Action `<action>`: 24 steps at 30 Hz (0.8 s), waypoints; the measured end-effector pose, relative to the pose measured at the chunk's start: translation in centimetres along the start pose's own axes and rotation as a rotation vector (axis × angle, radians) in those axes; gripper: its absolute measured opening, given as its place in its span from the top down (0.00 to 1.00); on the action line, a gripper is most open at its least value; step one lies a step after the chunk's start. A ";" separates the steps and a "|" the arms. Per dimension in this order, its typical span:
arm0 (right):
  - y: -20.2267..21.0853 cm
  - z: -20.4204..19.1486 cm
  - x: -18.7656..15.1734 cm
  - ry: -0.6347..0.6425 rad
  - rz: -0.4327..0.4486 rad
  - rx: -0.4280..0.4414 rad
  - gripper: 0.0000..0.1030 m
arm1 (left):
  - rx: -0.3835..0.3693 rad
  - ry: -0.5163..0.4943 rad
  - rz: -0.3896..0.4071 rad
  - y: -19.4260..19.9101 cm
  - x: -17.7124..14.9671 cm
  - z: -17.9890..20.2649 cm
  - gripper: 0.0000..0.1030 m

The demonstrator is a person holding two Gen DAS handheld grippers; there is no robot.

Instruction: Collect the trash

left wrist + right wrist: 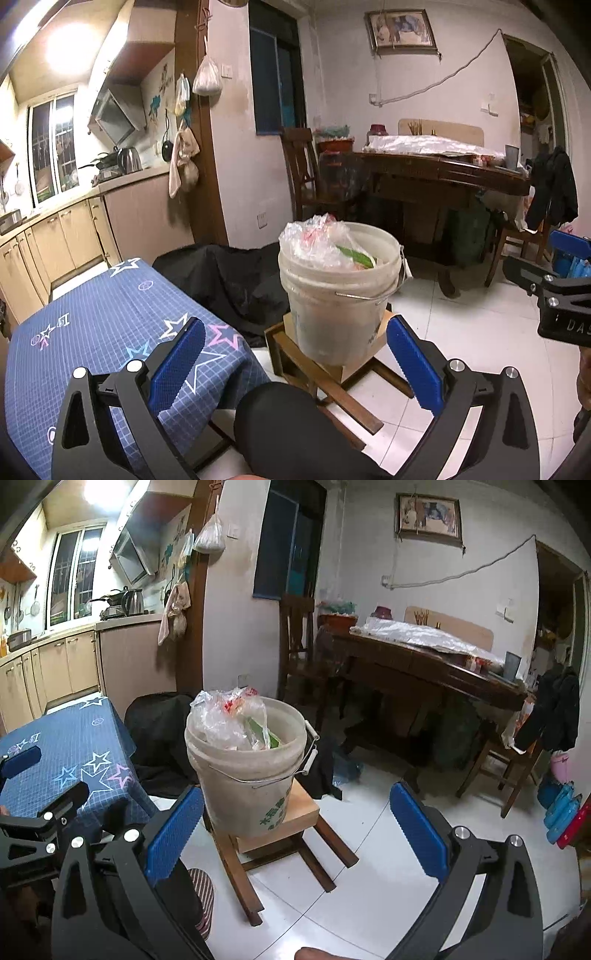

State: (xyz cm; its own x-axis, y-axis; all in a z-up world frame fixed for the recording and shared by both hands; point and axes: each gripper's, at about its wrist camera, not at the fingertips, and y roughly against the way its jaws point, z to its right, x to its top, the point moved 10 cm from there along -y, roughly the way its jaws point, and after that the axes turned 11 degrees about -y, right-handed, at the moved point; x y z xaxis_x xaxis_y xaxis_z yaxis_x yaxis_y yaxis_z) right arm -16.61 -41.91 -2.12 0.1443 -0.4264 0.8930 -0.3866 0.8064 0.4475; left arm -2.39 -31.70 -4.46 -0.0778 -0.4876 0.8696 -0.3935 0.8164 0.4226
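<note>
Both jaws spread wide and empty, ribbed blue pads (413, 363), round white plastic bucket (338, 299), crinkled clear bag (314, 243), square wooden stool (291, 823).

We see a dirty white bucket (338, 295) upright at frame centre, crumpled clear plastic trash (317, 240) heaped above its rim at left.

Blue star-print tablecloth (107, 325) near left. Black cloth (229, 277) heaped just beyond it. Small wooden stool (295, 823) centre on white tile floor (480, 332). Dark wooden dining table (443, 173) far right, chair (299, 170) beside it. Kitchen cabinets (62, 236) and kettle (129, 159) far left. Framed picture (400, 31) high on wall.
</note>
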 end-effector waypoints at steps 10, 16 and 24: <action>-0.2 -0.2 -0.4 0.031 0.004 -0.015 0.05 | 0.035 0.001 0.017 0.1 0.2 -0.2 0.05; -0.3 0.0 -0.3 0.030 0.007 -0.018 0.05 | 0.049 0.009 0.036 0.7 0.6 -0.3 0.05; -0.5 0.7 -0.7 0.017 0.001 -0.029 0.05 | 0.063 0.015 0.038 1.1 0.8 -0.6 0.05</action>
State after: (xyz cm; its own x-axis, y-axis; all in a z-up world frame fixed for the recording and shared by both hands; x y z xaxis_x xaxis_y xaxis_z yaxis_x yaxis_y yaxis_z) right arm -17.17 -42.37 -2.98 0.1593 -0.4191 0.8938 -0.3597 0.8185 0.4479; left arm -2.39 -31.00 -3.14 -0.0808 -0.4514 0.8887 -0.4477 0.8130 0.3723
